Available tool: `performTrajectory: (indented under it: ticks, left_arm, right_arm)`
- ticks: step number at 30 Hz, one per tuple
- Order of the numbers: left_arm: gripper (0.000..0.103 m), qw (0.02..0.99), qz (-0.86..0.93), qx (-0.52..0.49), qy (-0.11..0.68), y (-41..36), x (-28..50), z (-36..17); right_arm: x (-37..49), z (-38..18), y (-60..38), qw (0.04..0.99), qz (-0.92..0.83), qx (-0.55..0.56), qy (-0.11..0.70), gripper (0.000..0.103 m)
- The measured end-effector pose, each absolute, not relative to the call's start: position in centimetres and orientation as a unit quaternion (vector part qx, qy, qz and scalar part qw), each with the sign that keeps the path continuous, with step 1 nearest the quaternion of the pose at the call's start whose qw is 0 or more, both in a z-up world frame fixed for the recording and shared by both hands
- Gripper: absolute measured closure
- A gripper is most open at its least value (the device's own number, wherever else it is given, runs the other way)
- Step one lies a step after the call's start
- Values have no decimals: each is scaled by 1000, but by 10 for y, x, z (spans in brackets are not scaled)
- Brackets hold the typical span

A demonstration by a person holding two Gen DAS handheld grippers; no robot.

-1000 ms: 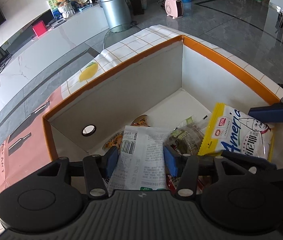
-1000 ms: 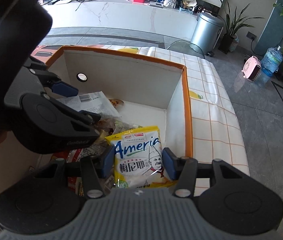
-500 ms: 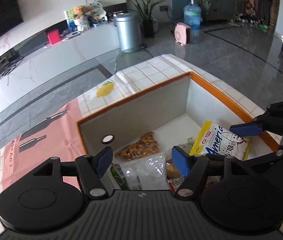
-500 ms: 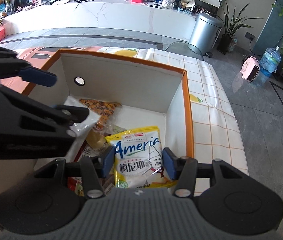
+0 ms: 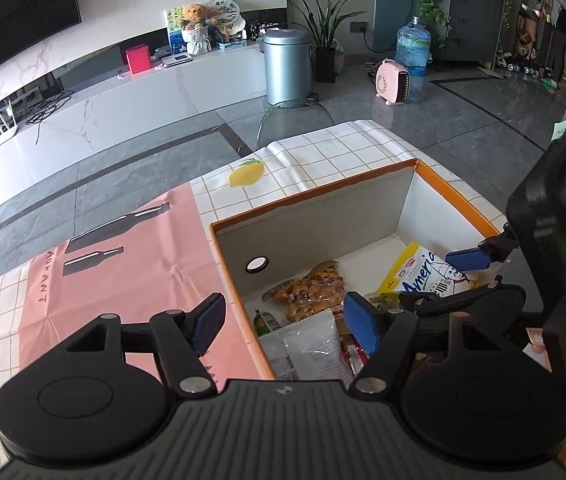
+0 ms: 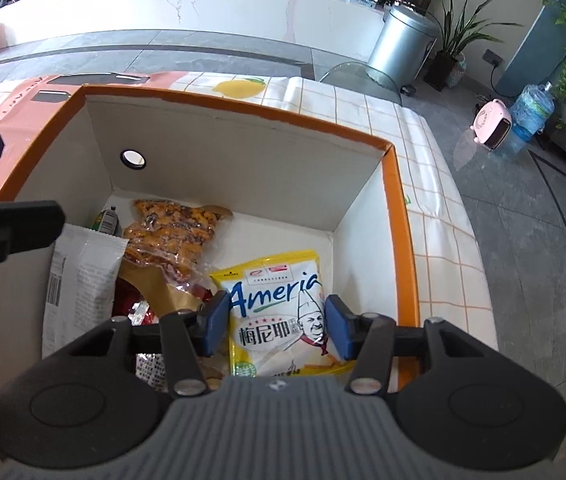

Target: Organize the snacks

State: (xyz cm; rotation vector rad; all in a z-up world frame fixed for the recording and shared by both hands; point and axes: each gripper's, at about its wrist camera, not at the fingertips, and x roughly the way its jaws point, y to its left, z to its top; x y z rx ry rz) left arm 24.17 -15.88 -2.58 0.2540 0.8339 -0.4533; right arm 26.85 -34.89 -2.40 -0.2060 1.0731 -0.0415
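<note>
Pinching the yellow bag (image 6: 279, 320) between their pads, the right tongs (image 6: 277, 330) hold it inside the orange-rimmed box (image 6: 399, 216) on the bench (image 5: 123, 276). Left tongs (image 5: 283, 324) hang spread and empty over the box's near wall, above a white packet (image 5: 307, 344).
</note>
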Motion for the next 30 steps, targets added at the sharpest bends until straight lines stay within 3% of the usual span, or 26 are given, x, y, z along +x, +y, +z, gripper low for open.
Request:
performTrajectory:
  ticks: [6, 8, 16, 20, 30]
  left_arm:
    - [23, 882, -213, 110, 406, -148, 241, -23]
    - [23, 882, -213, 107, 406, -144, 239, -20]
    - [23, 897, -200, 93, 382, -126, 218, 8]
    - [23, 907, -198, 88, 362, -117, 198, 27]
    - [25, 931, -200, 87, 294, -89, 125, 76]
  right_arm:
    - [269, -18, -346, 849, -22, -101, 517, 51]
    - [268, -15, -343, 850, -28, -107, 515, 40]
    - [248, 28, -340, 858, -38, -72, 508, 34]
    - [225, 63, -331, 873, -39, -59, 483, 24]
    - [130, 131, -295, 919, -22, -55, 391, 9]
